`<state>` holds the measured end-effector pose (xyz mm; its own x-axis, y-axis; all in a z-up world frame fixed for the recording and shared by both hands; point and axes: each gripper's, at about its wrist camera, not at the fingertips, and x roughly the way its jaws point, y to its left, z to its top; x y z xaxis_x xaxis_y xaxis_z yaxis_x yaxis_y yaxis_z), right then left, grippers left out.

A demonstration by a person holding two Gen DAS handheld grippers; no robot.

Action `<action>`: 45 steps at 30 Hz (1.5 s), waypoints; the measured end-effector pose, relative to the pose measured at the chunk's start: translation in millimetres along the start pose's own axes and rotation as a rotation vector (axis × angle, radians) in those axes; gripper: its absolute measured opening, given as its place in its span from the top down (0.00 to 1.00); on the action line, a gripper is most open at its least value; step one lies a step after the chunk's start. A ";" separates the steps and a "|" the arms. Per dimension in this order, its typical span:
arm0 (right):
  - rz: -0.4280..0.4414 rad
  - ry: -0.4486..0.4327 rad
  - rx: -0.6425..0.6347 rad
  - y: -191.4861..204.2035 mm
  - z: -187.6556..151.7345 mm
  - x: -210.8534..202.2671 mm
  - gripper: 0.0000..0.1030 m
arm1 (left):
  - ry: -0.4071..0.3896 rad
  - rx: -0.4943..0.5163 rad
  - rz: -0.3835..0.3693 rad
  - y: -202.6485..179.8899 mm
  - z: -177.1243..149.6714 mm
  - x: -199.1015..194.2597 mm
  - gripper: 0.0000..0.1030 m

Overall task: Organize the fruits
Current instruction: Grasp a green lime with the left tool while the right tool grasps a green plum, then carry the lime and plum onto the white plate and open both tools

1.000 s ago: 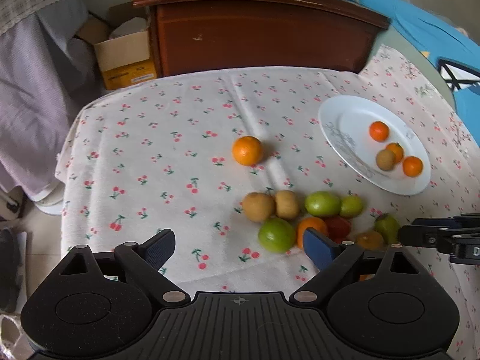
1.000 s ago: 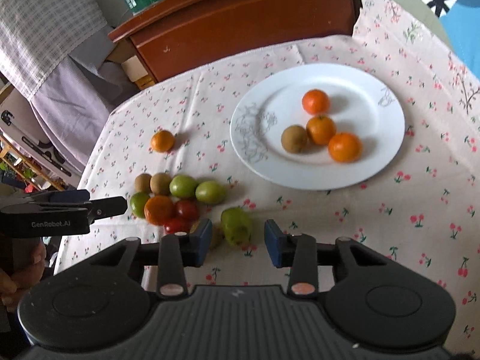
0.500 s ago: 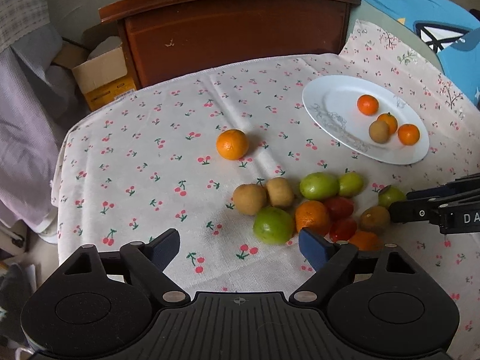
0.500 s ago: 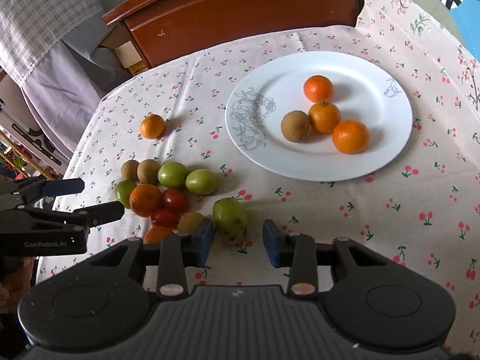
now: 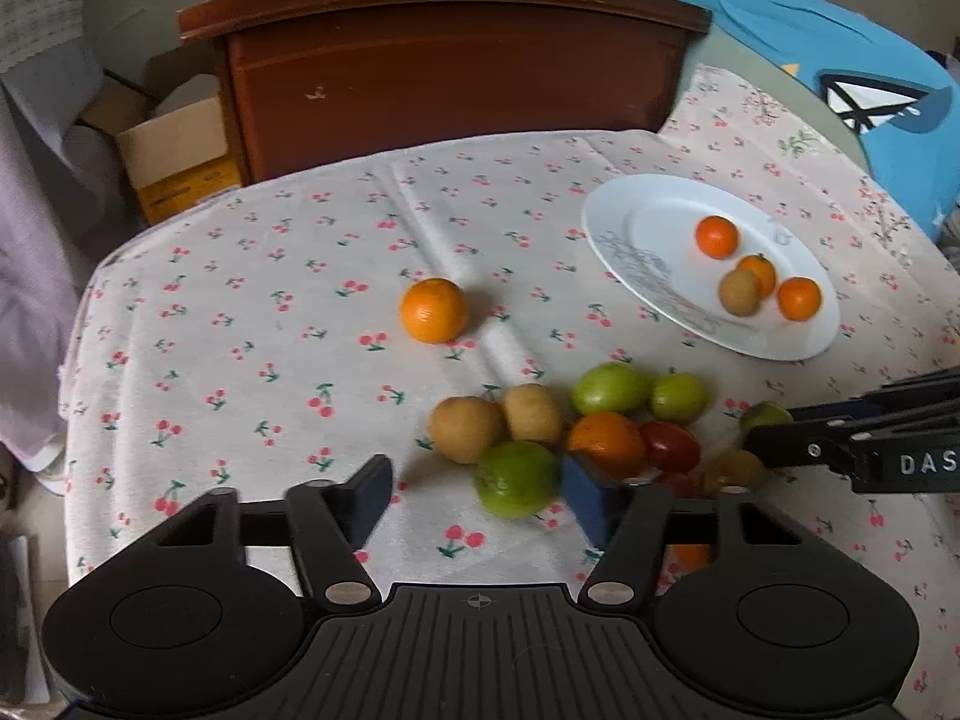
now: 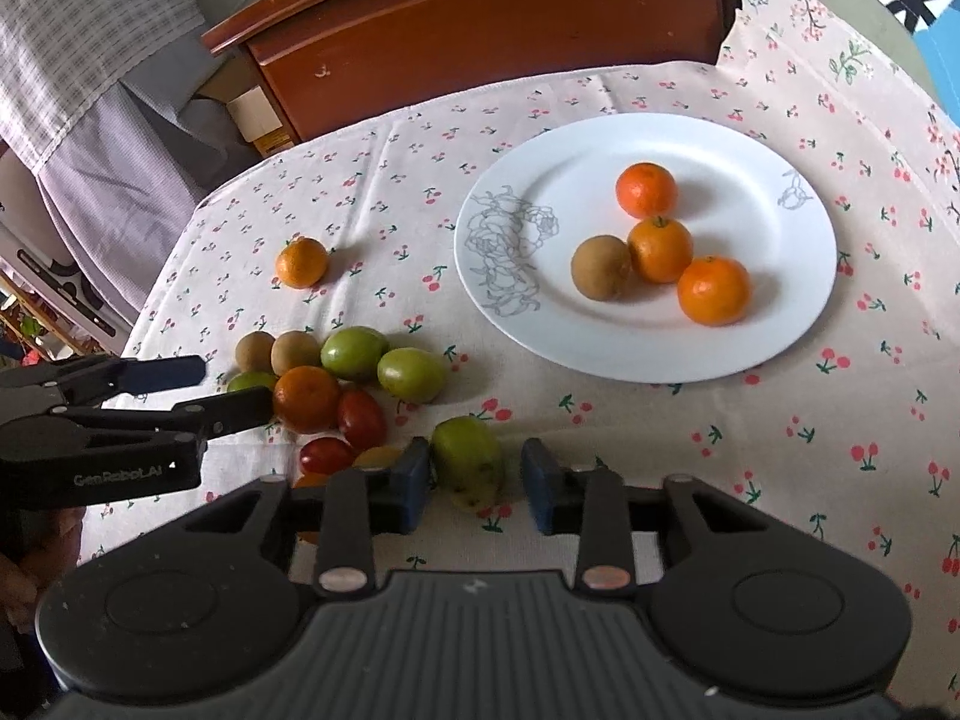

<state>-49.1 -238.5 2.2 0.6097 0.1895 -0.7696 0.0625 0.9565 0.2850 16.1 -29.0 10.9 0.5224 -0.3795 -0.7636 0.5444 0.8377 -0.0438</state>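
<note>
A white plate (image 6: 780, 312) (image 5: 648, 210) holds three oranges and a brown kiwi (image 6: 601, 267). A pile of loose fruit lies on the cherry-print cloth: green fruits, kiwis, an orange (image 6: 306, 399) and red tomatoes (image 6: 361, 419). A lone orange (image 5: 433, 309) (image 6: 302, 262) sits apart. My right gripper (image 6: 475, 483) is open around a green fruit (image 6: 468, 461), jaws not touching it. My left gripper (image 5: 477, 495) is open, with a green lime (image 5: 517, 478) between its fingers, near the right one.
A brown wooden cabinet (image 5: 456, 60) stands behind the table. A cardboard box (image 5: 174, 150) sits on the floor at the left. Blue fabric (image 5: 810, 60) lies at the far right. The table edge runs along the left, with hanging cloth (image 6: 90, 60) beyond.
Both grippers have moved forward and down toward the fruit pile. The green fruit now sits between my right jaws, and the lime sits between my left jaws.
</note>
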 end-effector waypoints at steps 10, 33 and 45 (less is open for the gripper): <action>0.007 0.006 0.008 0.1 0.5 0.0 0.74 | 0.016 0.032 0.000 -5.4 -3.8 8.6 0.55; 0.048 -0.033 0.020 1.7 5.4 -9.8 0.75 | -0.029 0.007 -0.018 -9.6 7.9 -14.1 0.71; 0.083 -0.141 0.064 -4.7 27.2 -36.6 0.75 | -0.130 -0.033 -0.048 -16.7 38.8 -37.1 0.71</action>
<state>-50.2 -256.0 44.5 0.7192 0.2302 -0.6556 0.0543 0.9220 0.3834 13.1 -44.1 65.0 0.5784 -0.4652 -0.6701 0.5500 0.8290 -0.1007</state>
